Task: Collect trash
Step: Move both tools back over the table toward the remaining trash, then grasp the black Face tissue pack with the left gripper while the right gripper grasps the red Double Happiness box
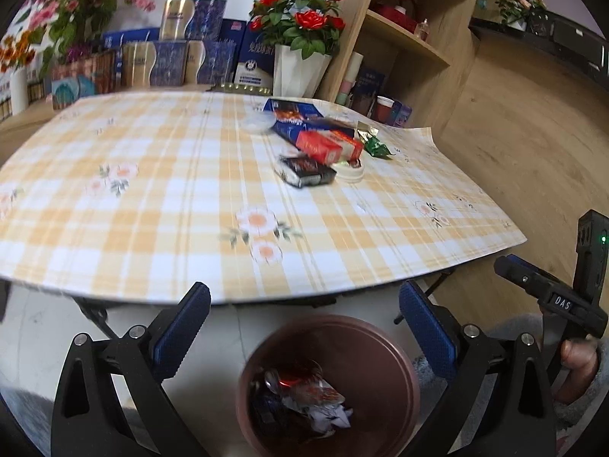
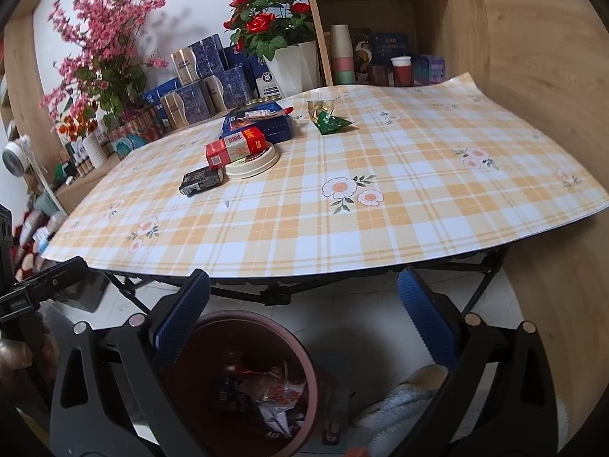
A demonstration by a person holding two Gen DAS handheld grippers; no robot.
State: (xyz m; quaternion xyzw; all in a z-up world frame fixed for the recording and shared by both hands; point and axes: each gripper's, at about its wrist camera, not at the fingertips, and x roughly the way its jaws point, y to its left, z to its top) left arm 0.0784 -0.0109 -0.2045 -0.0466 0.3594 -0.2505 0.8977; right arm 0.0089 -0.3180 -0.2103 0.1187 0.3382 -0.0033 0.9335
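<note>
Both the left gripper (image 1: 304, 327) and right gripper (image 2: 304, 323) gape empty above the brown bin (image 1: 396, 358), short of the table (image 1: 152, 190) with its red pack (image 1: 329, 146).

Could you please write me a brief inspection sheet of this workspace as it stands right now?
Surface: folding table under a yellow plaid cloth with flowers, much of it bare.
Job's things: red carton leaning on a white lid; black packet; blue box; green wrapper; brown bin on the floor, already holding wrappers.
Clutter: a clear round lid beside the blue box.
Grippers: left tongs and right tongs open, empty, above the bin.
Cables: nothing seen.
Surroundings: red roses in a white pot, stacked boxes, wooden shelves with cups.
</note>
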